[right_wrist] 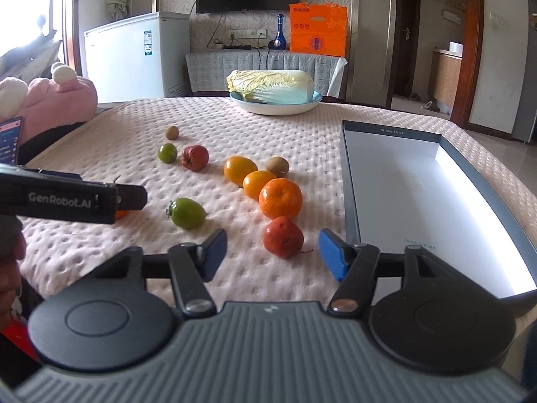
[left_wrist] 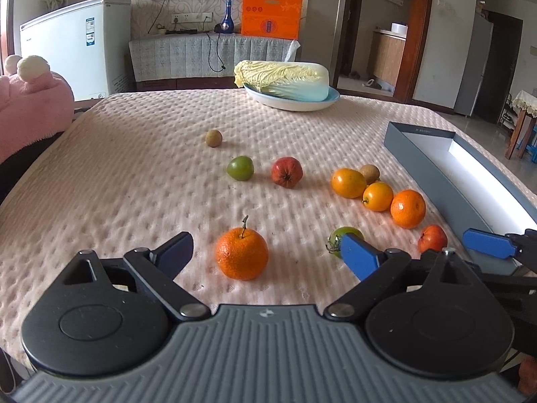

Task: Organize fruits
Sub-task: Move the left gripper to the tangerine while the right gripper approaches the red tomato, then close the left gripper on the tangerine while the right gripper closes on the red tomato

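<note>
Two handheld grippers hover low over a desk (right_wrist: pixel 100 141) covered in a bumpy pale pink cloth, with small fruits scattered across it.

The right gripper (right_wrist: pixel 272 252) has its blue-padded fingers (right_wrist: pixel 330 258) spread on either side of a small red fruit (right_wrist: pixel 283 236), which lies between them. Neither pad touches it, so nothing is grasped. At about 2 o'clock from this fruit sits an empty grey box (right_wrist: pixel 352 181) with a white inside, the likely place for sorted fruit.

The left gripper (left_wrist: pixel 268 255) has its fingers wide apart and empty. A stemmed mandarin (left_wrist: pixel 242 254) rests on the cloth between them, free of both pads. A green tomato (left_wrist: pixel 339 238) lies at 3 o'clock from it, partly behind the right-hand finger.

Further out, at 12 to 1 o'clock, lie two yellow-orange fruits (right_wrist: pixel 240 169), another mandarin (right_wrist: pixel 280 198), a brown longan-like fruit (right_wrist: pixel 278 165), a green fruit (right_wrist: pixel 167 152) and a second red fruit (right_wrist: pixel 195 158). A napa cabbage (right_wrist: pixel 272 86) rests on a plate at the far edge.

The red fruit looks light, round and somewhat soft, so it may roll or bruise. A gentle squeeze across its widest middle should hold it best. The mandarin's loose peel gives slightly; gripping its sides, below the stem, seems safest.
</note>
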`<state>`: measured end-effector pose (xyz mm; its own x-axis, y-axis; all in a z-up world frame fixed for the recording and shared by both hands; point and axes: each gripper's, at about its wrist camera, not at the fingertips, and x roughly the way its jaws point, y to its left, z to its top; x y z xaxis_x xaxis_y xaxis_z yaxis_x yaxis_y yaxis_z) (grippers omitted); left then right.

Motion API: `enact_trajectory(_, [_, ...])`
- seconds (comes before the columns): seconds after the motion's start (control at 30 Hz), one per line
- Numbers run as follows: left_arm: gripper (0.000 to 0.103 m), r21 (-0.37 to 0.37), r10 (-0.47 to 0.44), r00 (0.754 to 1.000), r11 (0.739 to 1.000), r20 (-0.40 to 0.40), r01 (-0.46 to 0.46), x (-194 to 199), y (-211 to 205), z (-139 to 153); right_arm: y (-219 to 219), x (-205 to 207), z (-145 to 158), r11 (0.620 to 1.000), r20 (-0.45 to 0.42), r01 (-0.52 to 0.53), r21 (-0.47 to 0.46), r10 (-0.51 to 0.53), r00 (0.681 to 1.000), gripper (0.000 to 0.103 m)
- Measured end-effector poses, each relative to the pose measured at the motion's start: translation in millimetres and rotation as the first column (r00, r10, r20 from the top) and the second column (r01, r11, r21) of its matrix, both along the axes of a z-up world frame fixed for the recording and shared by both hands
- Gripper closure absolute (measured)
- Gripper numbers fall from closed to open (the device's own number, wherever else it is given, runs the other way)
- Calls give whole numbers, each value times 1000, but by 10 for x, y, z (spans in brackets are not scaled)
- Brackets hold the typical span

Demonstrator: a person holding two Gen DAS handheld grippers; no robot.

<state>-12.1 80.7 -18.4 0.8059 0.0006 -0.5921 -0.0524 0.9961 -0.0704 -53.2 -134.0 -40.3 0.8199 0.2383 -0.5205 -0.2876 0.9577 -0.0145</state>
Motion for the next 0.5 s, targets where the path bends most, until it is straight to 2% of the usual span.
enact_trajectory(0.07, [8,4,-4,1000,1000,-10,4,13,1,-18,36,35,-25,1000,-16,6,-10,-6,1000,50])
enact_trajectory(0.5, [11,13,46,997,999,-65,-45,150,126,-181,226,146,-110,990,1,89,-109,-89,996,51])
